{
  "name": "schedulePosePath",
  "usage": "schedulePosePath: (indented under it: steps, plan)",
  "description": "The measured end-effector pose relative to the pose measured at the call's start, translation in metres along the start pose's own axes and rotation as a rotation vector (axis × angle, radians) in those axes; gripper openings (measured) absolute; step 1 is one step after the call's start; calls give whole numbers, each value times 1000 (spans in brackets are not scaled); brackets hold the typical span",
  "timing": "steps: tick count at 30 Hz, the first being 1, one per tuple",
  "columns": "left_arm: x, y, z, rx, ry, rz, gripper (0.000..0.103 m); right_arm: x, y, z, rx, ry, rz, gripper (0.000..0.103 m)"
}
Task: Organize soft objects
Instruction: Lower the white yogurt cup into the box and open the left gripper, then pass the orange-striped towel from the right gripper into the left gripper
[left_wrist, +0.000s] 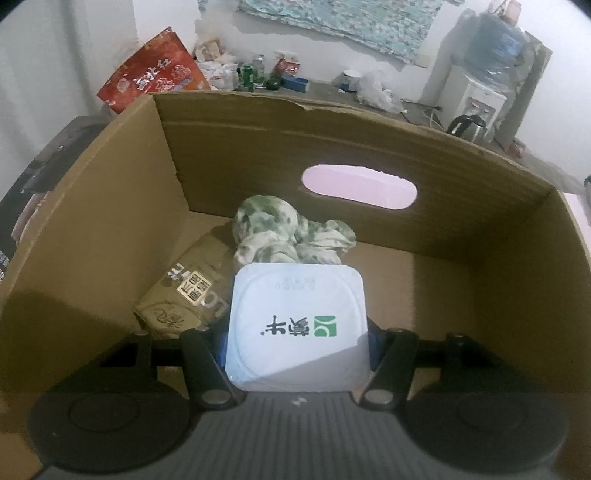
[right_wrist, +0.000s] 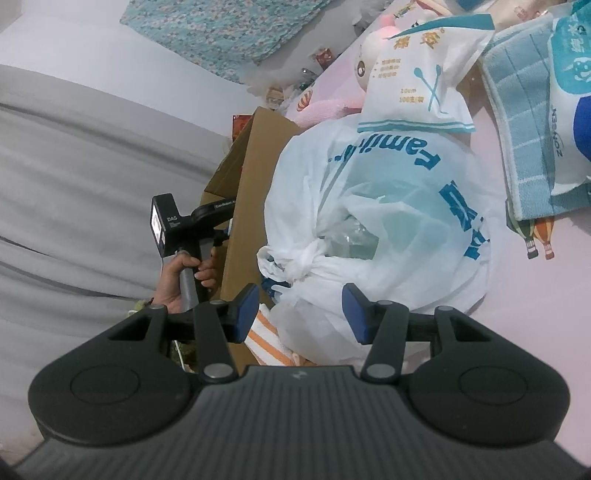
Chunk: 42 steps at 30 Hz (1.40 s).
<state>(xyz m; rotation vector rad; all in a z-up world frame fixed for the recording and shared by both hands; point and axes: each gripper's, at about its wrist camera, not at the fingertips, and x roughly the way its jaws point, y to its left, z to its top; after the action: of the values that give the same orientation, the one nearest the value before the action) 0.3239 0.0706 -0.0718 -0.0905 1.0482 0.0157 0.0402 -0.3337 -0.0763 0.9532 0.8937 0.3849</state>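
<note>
While the left gripper (left_wrist: 297, 339) grips a yogurt cup (left_wrist: 297, 325) inside the box (left_wrist: 369, 147), right gripper (right_wrist: 300, 314) jaws stand open beside it, at a bag (right_wrist: 388, 229).

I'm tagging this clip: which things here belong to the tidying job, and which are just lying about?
Job: cardboard box, yogurt cup between the left claw pads, green cloth, brown packet, white plastic bag.

Lying about: red snack bag, kettle, green can.

White walls (left_wrist: 55, 48), a teal patterned cloth (left_wrist: 332, 22) hanging, a water dispenser (left_wrist: 476, 88) in the corner, cluttered floor.
</note>
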Motion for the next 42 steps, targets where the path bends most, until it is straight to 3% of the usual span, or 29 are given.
schedulePosePath:
  steps: [3,5,7,12,19,24,28,30,31,39,42]
  plan:
    - [0,-2,3,1,25,9,65,1,1,-2,-6,7,-5,51]
    - [-4,-2,4,-7,43,16,75,1,5,-5,-23,19,-10,54]
    - [-14,-1,4,-12,34,6,84,2,13,-8,-62,40,-11,64]
    - [-58,6,-2,-29,6,-27,87,11,36,-27,-181,131,-4,69]
    - [-161,17,-39,-10,-112,-124,89,25,47,-60,-259,191,-13,69]
    - [-215,8,-90,52,-96,-292,89,49,46,-78,-344,200,-94,69]
    - [-235,-12,-135,95,-60,-440,89,71,41,-85,-400,213,-146,63]
    - [-239,-23,-156,115,-46,-492,89,80,34,-88,-389,227,-164,46]
    - [-239,-30,-165,135,-33,-511,89,81,30,-90,-370,223,-160,45]
    - [-231,-85,-228,284,29,-582,88,42,1,-104,-234,121,-130,40]
    - [-214,-105,-246,309,95,-607,88,20,-12,-119,-171,87,-129,40]
